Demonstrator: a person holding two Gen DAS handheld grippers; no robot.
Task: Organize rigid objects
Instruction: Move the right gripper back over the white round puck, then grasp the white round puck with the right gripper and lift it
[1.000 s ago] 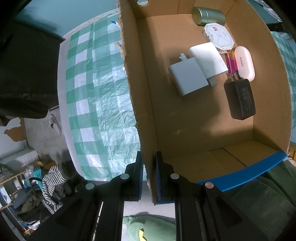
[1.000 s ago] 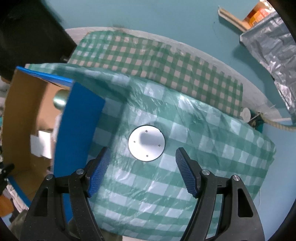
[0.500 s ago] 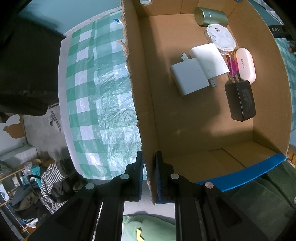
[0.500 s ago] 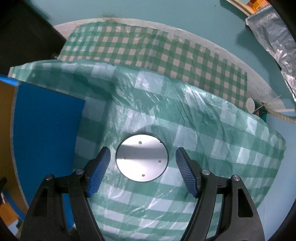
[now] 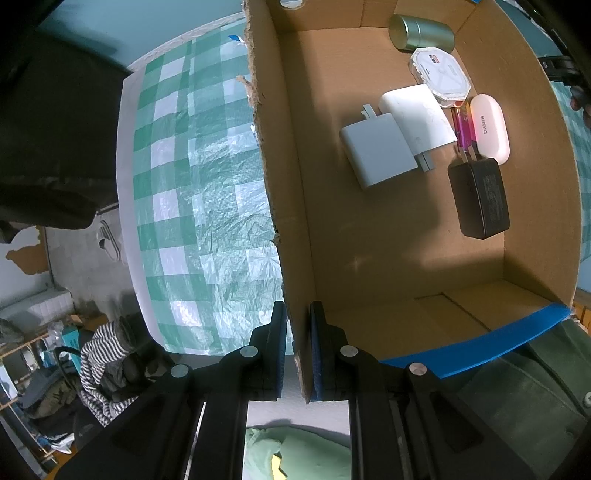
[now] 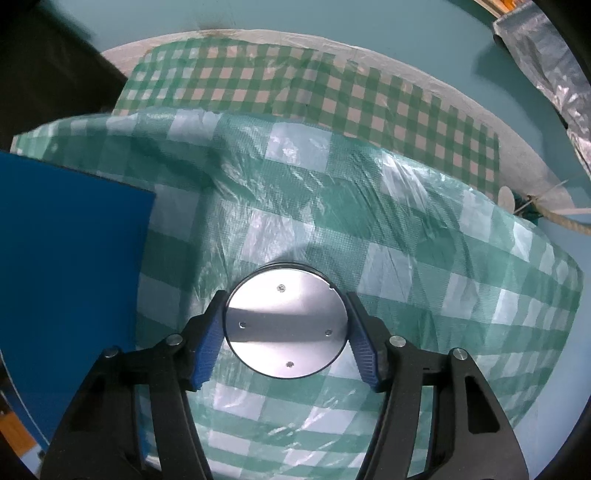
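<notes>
Left gripper clamped on the cardboard box wall at its near left corner; chargers and cases lie inside, far right. Right gripper points down, jaws just closing around the round metal disc on the green checked tablecloth, blue pads touching its rim

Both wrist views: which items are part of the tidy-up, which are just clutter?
Job:
round silver metal disc between right gripper pads
brown cardboard box, wall clamped by left gripper
black power adapter
green metal tin

Clutter:
striped cloth
crinkled foil sheet
</notes>
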